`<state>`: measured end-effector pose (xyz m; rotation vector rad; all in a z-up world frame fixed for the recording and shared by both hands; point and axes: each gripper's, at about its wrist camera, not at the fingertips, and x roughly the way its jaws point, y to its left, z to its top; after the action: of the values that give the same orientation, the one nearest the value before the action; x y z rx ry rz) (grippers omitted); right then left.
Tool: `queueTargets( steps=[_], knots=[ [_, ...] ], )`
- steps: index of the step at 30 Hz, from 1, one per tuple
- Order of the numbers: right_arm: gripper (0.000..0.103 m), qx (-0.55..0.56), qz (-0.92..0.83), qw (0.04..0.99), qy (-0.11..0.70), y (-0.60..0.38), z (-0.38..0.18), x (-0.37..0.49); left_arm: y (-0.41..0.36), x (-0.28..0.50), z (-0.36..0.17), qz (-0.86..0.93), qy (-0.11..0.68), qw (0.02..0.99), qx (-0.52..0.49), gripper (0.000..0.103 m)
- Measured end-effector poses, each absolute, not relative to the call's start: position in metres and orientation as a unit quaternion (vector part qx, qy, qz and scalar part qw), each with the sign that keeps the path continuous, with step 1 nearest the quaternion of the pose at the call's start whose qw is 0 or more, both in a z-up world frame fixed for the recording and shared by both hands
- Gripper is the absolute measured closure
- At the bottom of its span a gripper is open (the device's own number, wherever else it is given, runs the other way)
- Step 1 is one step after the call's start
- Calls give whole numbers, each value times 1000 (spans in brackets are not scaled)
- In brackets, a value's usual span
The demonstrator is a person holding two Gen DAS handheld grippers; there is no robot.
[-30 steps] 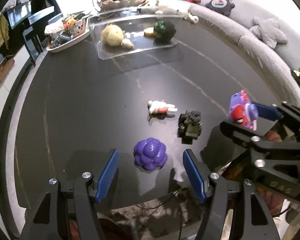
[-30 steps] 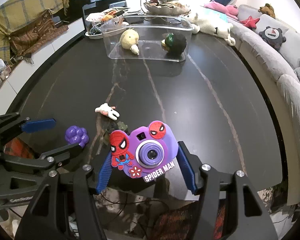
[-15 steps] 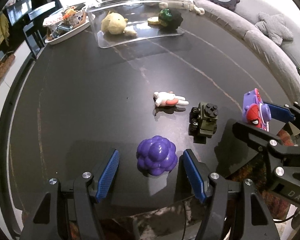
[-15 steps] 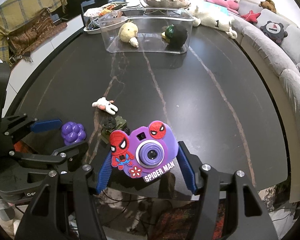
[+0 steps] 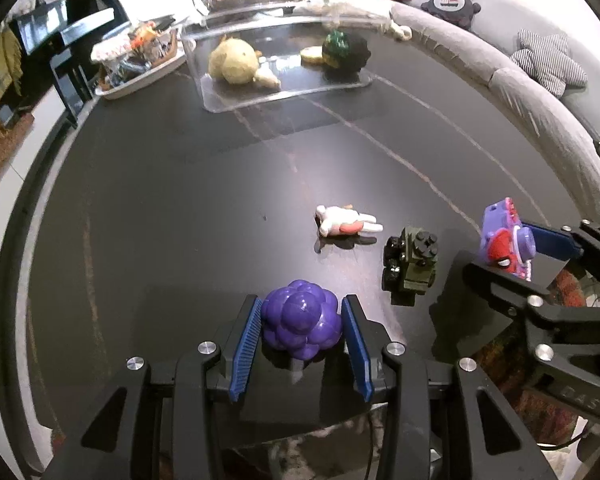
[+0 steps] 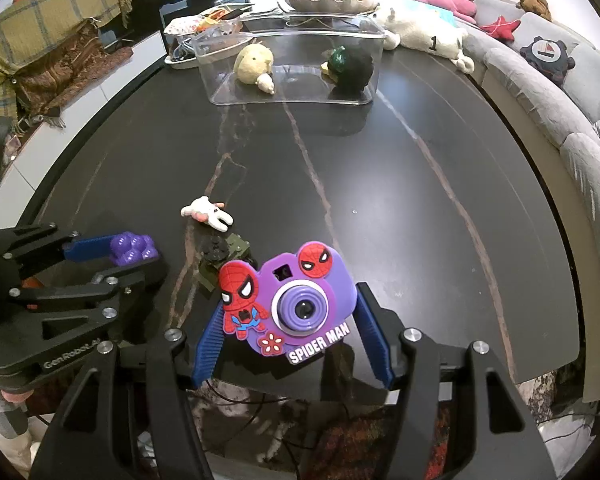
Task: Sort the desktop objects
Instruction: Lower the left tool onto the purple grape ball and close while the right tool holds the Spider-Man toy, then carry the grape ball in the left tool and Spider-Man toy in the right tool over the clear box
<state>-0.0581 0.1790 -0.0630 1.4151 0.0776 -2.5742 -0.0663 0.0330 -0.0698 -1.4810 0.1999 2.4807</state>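
Observation:
A purple grape-cluster toy (image 5: 298,326) rests on the dark table (image 5: 180,200) between the blue pads of my left gripper (image 5: 300,304). Its jaws are closing and both pads touch the toy's sides. My right gripper (image 6: 290,300) is shut on a purple Spider-Man toy camera (image 6: 320,276) and holds it above the table's near edge. The left wrist view has that camera (image 5: 500,236) at the right. A white rabbit figure (image 5: 346,222) and a green brick vehicle (image 5: 412,264) lie between the two grippers.
A clear bin (image 6: 292,100) at the table's far side holds a yellow plush (image 6: 254,62) and a dark green duck plush (image 6: 348,66). A cluttered tray (image 5: 136,76) stands left of it. A grey sofa (image 6: 540,96) curves along the right.
The left gripper's jaws have drawn in from wide apart until the pads meet the purple grape toy. The right gripper holds the camera as before.

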Motion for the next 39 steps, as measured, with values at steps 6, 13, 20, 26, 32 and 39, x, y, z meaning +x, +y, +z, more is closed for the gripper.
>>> queueTargets(
  steps=[6,13,20,26,32,39],
  knots=[
    [45,474,-874,105,24,176,-58,-61,33,-61,-52,857,74,125,-494,65],
    [45,461,-879,116,24,169,-44,-67,26,-62,-30,865,55,120,-485,65],
    [45,451,-884,122,27,164,-30,-74,25,-66,-15,873,55,120,-469,65],
    [45,439,-889,128,27,161,-15,-79,25,-73,-5,877,55,119,-463,65],
    [45,433,-891,133,30,157,-7,-85,22,-82,4,880,47,115,-458,65],
    [45,430,-892,135,32,154,-1,-93,19,-92,7,881,40,106,-460,65]
  ],
)
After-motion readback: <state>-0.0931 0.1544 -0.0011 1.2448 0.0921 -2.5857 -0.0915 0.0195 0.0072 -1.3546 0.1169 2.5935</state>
